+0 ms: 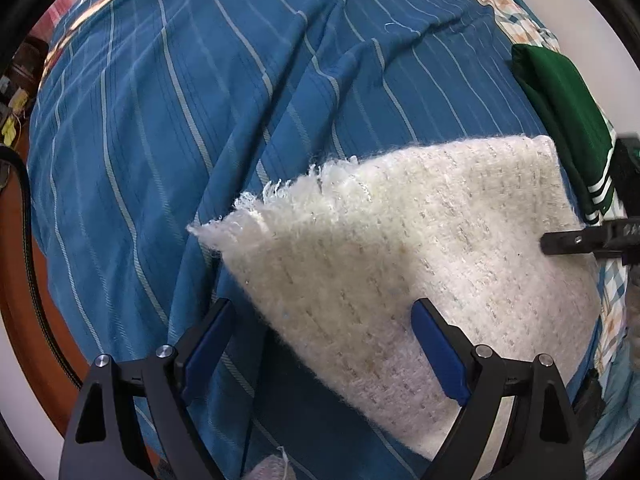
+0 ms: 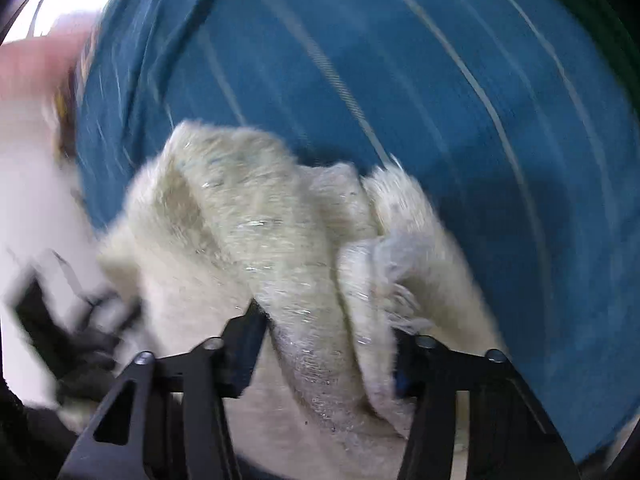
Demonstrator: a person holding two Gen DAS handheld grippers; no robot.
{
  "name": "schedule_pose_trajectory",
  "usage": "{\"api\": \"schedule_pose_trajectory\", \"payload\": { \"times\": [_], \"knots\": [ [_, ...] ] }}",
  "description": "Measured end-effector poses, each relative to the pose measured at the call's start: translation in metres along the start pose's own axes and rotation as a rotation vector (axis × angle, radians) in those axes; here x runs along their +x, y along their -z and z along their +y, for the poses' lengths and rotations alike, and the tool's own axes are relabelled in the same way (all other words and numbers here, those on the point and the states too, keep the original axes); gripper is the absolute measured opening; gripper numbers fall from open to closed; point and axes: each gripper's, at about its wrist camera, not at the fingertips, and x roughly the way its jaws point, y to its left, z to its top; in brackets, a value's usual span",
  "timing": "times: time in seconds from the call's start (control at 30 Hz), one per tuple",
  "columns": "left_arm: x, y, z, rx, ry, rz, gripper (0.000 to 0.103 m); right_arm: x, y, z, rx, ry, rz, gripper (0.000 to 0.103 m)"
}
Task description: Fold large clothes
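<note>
A: Where does the white fuzzy garment [image 1: 404, 264] sit?

B: In the left wrist view it lies folded on the blue striped bedspread [image 1: 168, 128], filling the lower right of the frame. Its fringed corner [image 1: 256, 208] points toward the centre left, and one straight edge runs from there down to the bottom centre.

A: And the left gripper [image 1: 324, 344]?

B: Fingers wide apart, nothing pinched. The left blue pad [image 1: 208, 344] is over bare bedspread, the right one over the garment, so the straight edge passes between them.

A: The right gripper [image 2: 324, 344]?

B: Its view is blurred. A bunched fold of the garment [image 2: 280, 264] stands between the fingers, which sit partly apart; whether the pads press on it I cannot tell. Its black finger also pokes in at the right edge of the left view.

A: Open room?

B: The upper left and centre of the left view are bare, wrinkled bedspread. A folded green garment [image 1: 560, 104] lies at the upper right, just beside the white one.
</note>
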Motion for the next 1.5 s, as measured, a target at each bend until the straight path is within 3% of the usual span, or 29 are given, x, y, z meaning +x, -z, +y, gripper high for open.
{"api": "schedule_pose_trajectory", "payload": {
  "times": [0.1, 0.13, 0.17, 0.23, 0.33, 0.4, 0.47, 0.5, 0.53, 0.6, 0.7, 0.8, 0.9, 0.97, 1.07, 1.2, 1.23, 1.3, 1.4, 1.47, 1.5],
  "knots": [
    [-0.001, -0.001, 0.001, 0.002, 0.015, -0.001, 0.09, -0.003, 0.008, -0.058, 0.3, -0.322, -0.006, 0.044],
    [-0.002, 0.0, 0.001, 0.005, 0.019, -0.002, 0.09, -0.001, 0.011, -0.072, 0.342, -0.376, -0.003, 0.044],
    [-0.002, 0.0, 0.001, 0.009, 0.021, -0.002, 0.09, -0.005, 0.011, -0.073, 0.32, -0.37, -0.004, 0.044],
    [-0.001, 0.0, -0.002, 0.021, 0.014, -0.001, 0.09, -0.002, 0.009, -0.052, 0.24, -0.309, -0.018, 0.052],
    [-0.002, -0.001, -0.002, 0.022, 0.02, 0.005, 0.09, -0.028, 0.011, -0.017, 0.11, -0.136, -0.064, 0.07],
    [-0.004, 0.001, 0.003, 0.01, 0.031, 0.017, 0.09, -0.054, 0.021, -0.004, 0.011, -0.02, -0.119, 0.071],
    [-0.01, 0.004, 0.009, -0.008, 0.038, 0.026, 0.09, -0.069, 0.034, -0.008, -0.059, 0.053, -0.112, 0.072],
    [-0.013, 0.007, 0.013, -0.02, 0.035, 0.032, 0.09, -0.056, 0.03, -0.007, -0.075, 0.078, -0.076, 0.072],
    [-0.015, 0.009, 0.015, -0.025, 0.029, 0.035, 0.09, -0.049, 0.036, -0.018, -0.075, 0.073, -0.037, 0.065],
    [-0.019, 0.016, 0.024, -0.044, 0.031, 0.049, 0.09, -0.022, 0.024, -0.034, -0.044, 0.102, -0.025, 0.06],
    [-0.023, 0.021, 0.03, -0.05, 0.034, 0.055, 0.09, -0.017, 0.016, -0.075, 0.238, -0.085, -0.082, 0.06],
    [-0.023, 0.02, 0.03, -0.051, 0.037, 0.063, 0.09, -0.028, 0.024, -0.096, 0.323, -0.225, -0.142, 0.06],
    [-0.033, 0.014, 0.029, -0.081, 0.083, 0.048, 0.09, -0.06, 0.053, -0.097, 0.325, -0.22, -0.286, 0.061],
    [-0.041, 0.008, 0.029, -0.08, 0.12, 0.026, 0.09, -0.078, 0.091, -0.09, 0.309, -0.233, -0.455, 0.081],
    [-0.029, -0.004, 0.028, -0.072, 0.198, 0.056, 0.09, -0.073, 0.151, -0.088, 0.34, -0.259, -0.604, 0.086],
    [-0.003, -0.016, 0.022, -0.092, 0.28, 0.087, 0.09, -0.004, 0.187, -0.089, 0.44, -0.39, -0.564, 0.086],
    [0.0, -0.016, 0.022, -0.103, 0.309, 0.089, 0.09, 0.018, 0.187, -0.087, 0.465, -0.416, -0.553, 0.086],
    [0.008, -0.017, 0.019, -0.112, 0.32, 0.074, 0.089, 0.065, 0.177, -0.089, 0.492, -0.551, -0.541, 0.086],
    [0.01, -0.022, 0.015, -0.107, 0.321, 0.023, 0.087, 0.095, 0.158, -0.091, 0.48, -0.713, -0.578, 0.09],
    [0.008, -0.026, 0.013, -0.102, 0.308, -0.01, 0.072, 0.1, 0.137, -0.085, 0.452, -0.739, -0.6, 0.09],
    [0.007, -0.029, 0.012, -0.097, 0.302, -0.018, 0.058, 0.099, 0.129, -0.081, 0.44, -0.741, -0.595, 0.09]
  ]
}}
